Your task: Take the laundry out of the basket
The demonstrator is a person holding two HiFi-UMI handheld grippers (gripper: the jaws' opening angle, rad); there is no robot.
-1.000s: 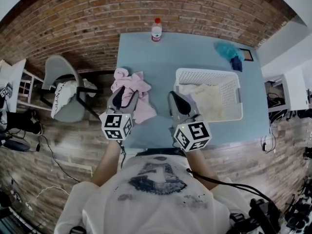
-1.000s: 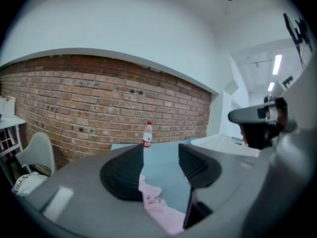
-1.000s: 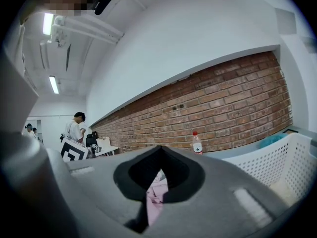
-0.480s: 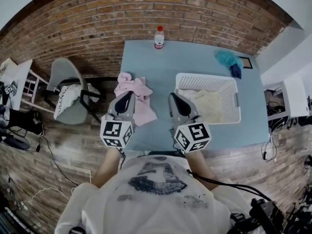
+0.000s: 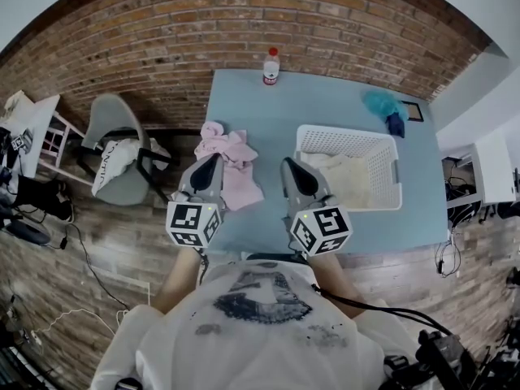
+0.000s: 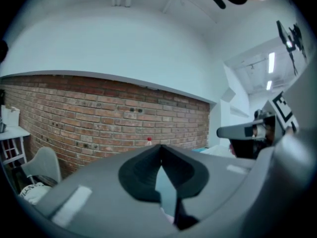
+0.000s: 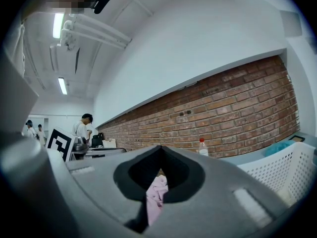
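A white slatted laundry basket (image 5: 388, 154) stands on the right of the light blue table (image 5: 276, 112), with cream laundry (image 5: 345, 177) inside it. A pink garment (image 5: 233, 162) lies crumpled on the table's left part. My left gripper (image 5: 213, 161) hovers at the near edge of the pink garment, shut and empty. My right gripper (image 5: 288, 164) is held between the pink garment and the basket, also shut and empty. In the right gripper view, the pink garment (image 7: 157, 190) shows below the closed tips of the right gripper (image 7: 159, 148), and the basket (image 7: 282, 170) sits at right.
A bottle with a red cap (image 5: 270, 66) stands at the table's far edge, in front of a brick wall. A teal cloth (image 5: 382, 104) lies at the far right corner. A grey chair (image 5: 114, 149) with a white bag stands left of the table. People stand in the background of the right gripper view.
The left gripper's jaws, spread over the pink garment a second ago, have closed with nothing in them. The right gripper has stayed shut and hardly moved.
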